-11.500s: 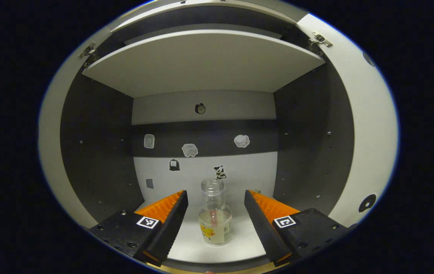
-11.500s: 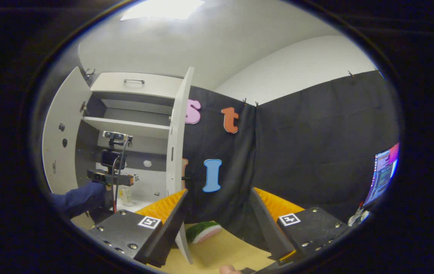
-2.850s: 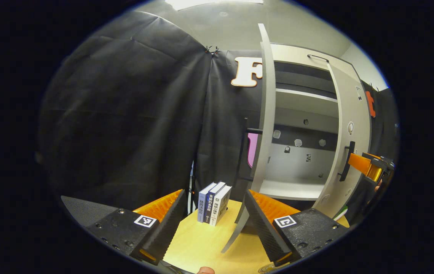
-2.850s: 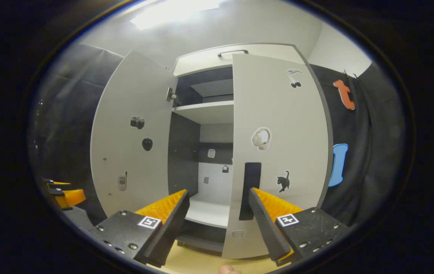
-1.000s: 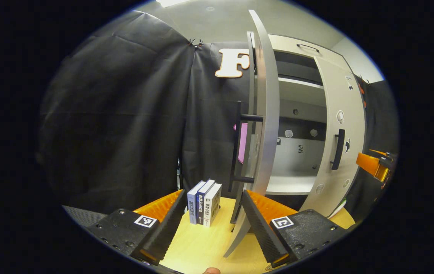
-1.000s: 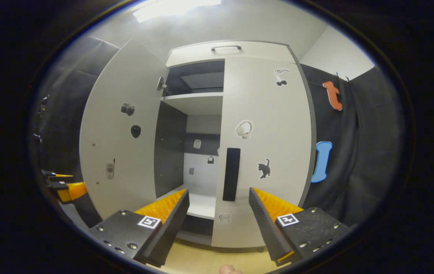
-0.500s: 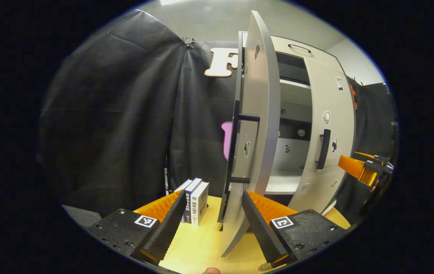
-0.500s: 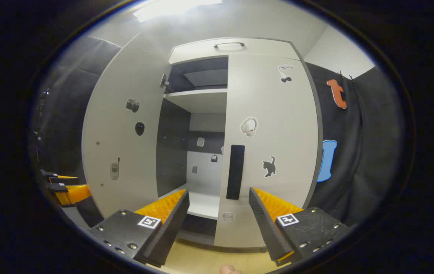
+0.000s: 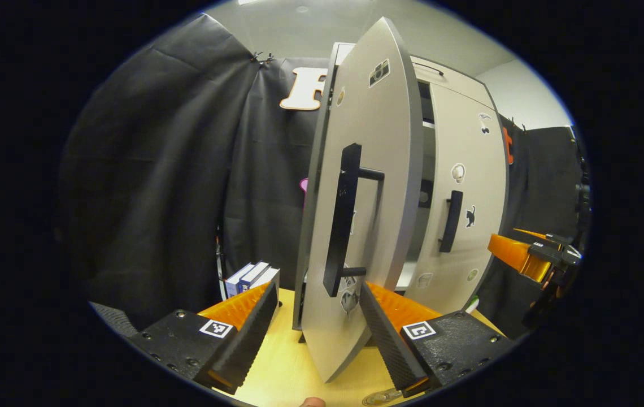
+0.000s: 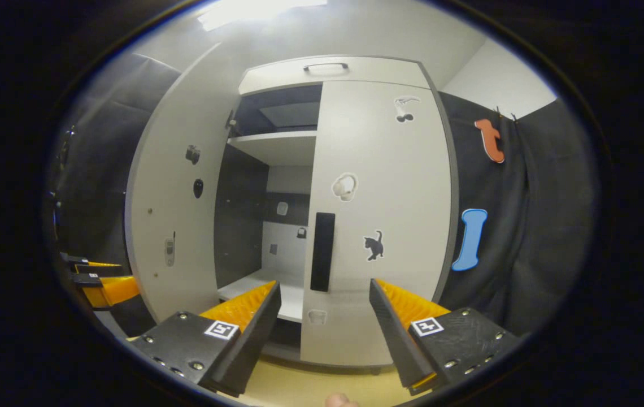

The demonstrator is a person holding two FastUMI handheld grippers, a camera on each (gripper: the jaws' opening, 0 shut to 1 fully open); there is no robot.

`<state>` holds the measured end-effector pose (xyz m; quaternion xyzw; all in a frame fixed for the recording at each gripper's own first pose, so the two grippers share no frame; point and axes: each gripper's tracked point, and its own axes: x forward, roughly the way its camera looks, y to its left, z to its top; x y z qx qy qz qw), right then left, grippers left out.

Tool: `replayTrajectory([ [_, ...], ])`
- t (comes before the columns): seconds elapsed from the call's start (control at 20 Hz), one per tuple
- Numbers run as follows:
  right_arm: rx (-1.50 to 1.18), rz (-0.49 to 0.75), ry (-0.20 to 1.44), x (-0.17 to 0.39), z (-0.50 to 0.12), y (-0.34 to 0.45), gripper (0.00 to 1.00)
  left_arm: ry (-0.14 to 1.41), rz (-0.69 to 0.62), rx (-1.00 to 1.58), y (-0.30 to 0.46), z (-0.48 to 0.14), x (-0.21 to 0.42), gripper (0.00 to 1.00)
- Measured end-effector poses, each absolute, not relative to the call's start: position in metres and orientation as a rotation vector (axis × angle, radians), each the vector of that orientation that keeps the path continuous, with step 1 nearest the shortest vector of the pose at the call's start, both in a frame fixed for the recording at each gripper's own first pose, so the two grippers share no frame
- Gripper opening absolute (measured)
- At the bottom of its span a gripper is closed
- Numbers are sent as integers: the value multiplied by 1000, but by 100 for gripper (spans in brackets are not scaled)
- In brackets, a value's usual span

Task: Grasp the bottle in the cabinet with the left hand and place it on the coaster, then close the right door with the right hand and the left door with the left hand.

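Note:
The cabinet's left door [image 9: 378, 186] stands half swung, its outer face and long black handle [image 9: 342, 226] turned toward me. My left gripper [image 9: 317, 294] is open, and the door's lower corner lies between its orange fingers [image 9: 395, 311]. In the right gripper view the left door [image 10: 172, 215] shows its inner face, still ajar. The right door [image 10: 381, 215] lies flat against the cabinet front, its black handle [image 10: 322, 251] just above my open right gripper [image 10: 325, 291]. The shelf [image 10: 254, 282] inside is bare. A small glassy rim [image 9: 381, 397] shows at the bottom edge, too cut off to name.
Several books [image 9: 251, 276] stand on the yellow table [image 9: 282, 367] left of the door. The right gripper [image 9: 531, 257] shows at the far right of the left gripper view, the left gripper [image 10: 99, 282] at the far left of the right gripper view.
The left door has swung further toward the cabinet, and its outer face and handle now face the left gripper. The right door stays flat; the right gripper has barely shifted.

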<state>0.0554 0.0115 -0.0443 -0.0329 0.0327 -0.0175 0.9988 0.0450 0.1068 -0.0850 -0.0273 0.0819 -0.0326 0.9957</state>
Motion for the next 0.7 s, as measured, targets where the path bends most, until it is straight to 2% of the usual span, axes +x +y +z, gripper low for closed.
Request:
replayTrajectory([
  [0.5, -81, -108, 68, 53, -43, -29, 95, 176, -185, -58, 52, -93, 64, 94],
  [0.65, -85, -136, 63, 51, -40, -44, 93, 179, -189, -52, 46, -98, 75, 94],
  [0.7, -84, -148, 61, 50, -38, -51, 95, 183, -190, -46, 44, -101, 79, 94],
])
